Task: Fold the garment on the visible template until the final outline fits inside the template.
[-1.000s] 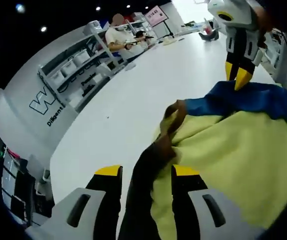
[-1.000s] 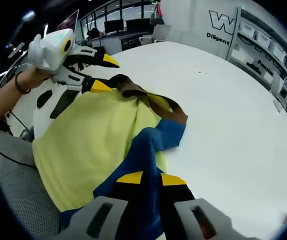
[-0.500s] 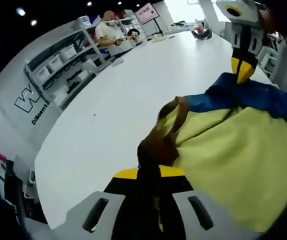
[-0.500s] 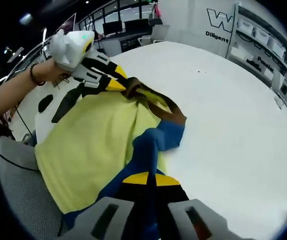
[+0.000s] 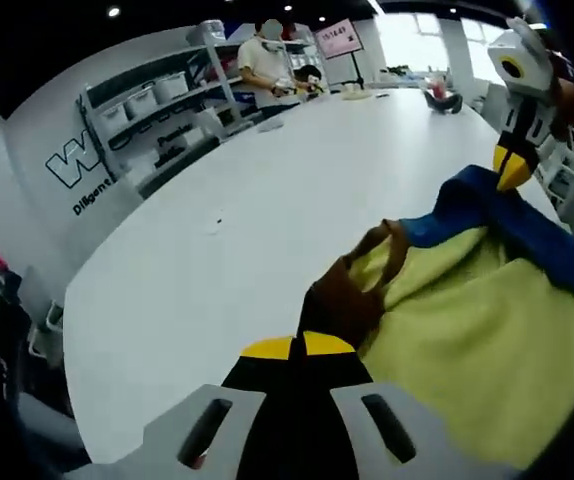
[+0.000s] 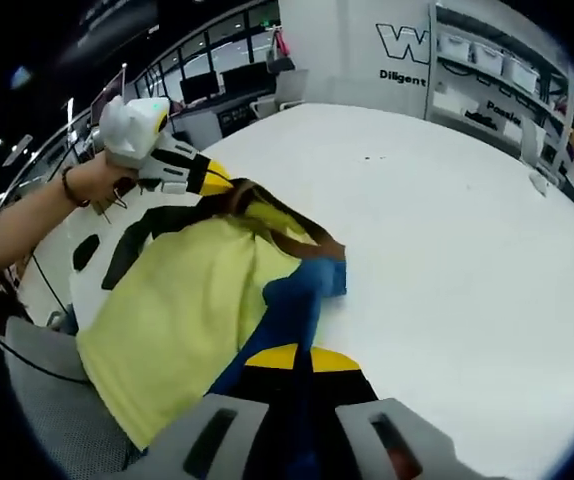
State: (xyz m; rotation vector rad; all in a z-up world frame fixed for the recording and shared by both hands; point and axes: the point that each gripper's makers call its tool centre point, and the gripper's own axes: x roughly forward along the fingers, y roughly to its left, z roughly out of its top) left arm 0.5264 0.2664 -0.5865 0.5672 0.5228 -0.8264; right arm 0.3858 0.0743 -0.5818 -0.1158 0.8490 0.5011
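Observation:
The garment lies bunched on the white table (image 5: 267, 200), with a yellow body (image 5: 467, 340), a blue part (image 5: 497, 215) and a brown edge (image 5: 352, 295). My left gripper (image 5: 292, 347) is shut on the brown edge. In the right gripper view a hand holds the left gripper (image 6: 217, 183) at the garment's far corner. My right gripper (image 6: 297, 357) is shut on the blue part (image 6: 297, 300); it enters the left gripper view as the right gripper (image 5: 512, 170), pinching the blue cloth. A white template sheet with black marks (image 6: 147, 235) pokes out from under the yellow cloth (image 6: 187, 310).
The table (image 6: 467, 250) stretches wide and bare beyond the garment. Shelves with bins (image 5: 157, 110) and a lettered wall line one side; a person (image 5: 267, 60) stands at the far end. A grey mesh surface (image 6: 47, 390) sits by the table edge near the template.
My left gripper's jaws, apart around the brown edge a second ago, have shut on it. Both views have shifted with the hands, and the garment looks slightly drawn out between the grippers.

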